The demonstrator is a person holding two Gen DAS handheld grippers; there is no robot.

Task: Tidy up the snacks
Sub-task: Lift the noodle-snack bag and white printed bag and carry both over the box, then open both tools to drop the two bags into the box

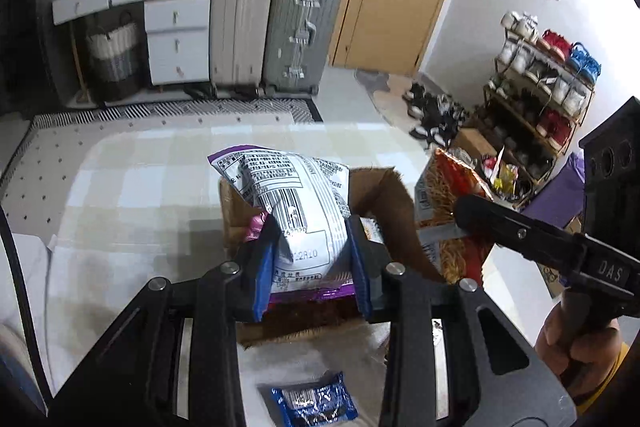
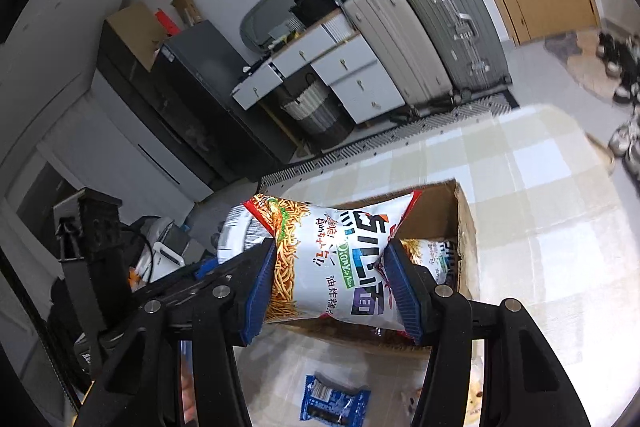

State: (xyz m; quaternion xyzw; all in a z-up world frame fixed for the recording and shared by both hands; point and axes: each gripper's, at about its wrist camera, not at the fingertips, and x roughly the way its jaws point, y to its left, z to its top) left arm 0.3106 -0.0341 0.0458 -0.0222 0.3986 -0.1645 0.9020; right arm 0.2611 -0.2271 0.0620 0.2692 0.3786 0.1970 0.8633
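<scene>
You carry two snack packets at once toward the open brown cardboard box [image 1: 384,195], so bring each one fully over the opening before you let go, one after the other; otherwise the packets may crowd each other at the rim.

Your left gripper [image 1: 310,259] pinches the white-backed crisp bag with purple edges and a printed barcode [image 1: 296,211] near its lower end, the blue pads [image 1: 266,275] denting its sides. In the left wrist view the bag stands at the centre of the frame, its top leaning over the box's left wall, with a pink wrapper [image 1: 256,227] showing just beside the left finger. Lower it mouth-first and release only when its bottom seam clears the cardboard.

Your right gripper [image 2: 334,287] squeezes the white and red noodle-snack packet with orange strands printed on it [image 2: 328,259] across its middle. In the right wrist view the packet lies crosswise at centre frame, in front of the box [image 2: 464,223], where a similar packet already rests inside. Tilt yours to lie alongside that one.

A small blue wrapped snack [image 2: 334,405] lies on the pale checked cloth [image 2: 540,187] at the bottom of the frame, below both tools; I judge it is left to collect.
</scene>
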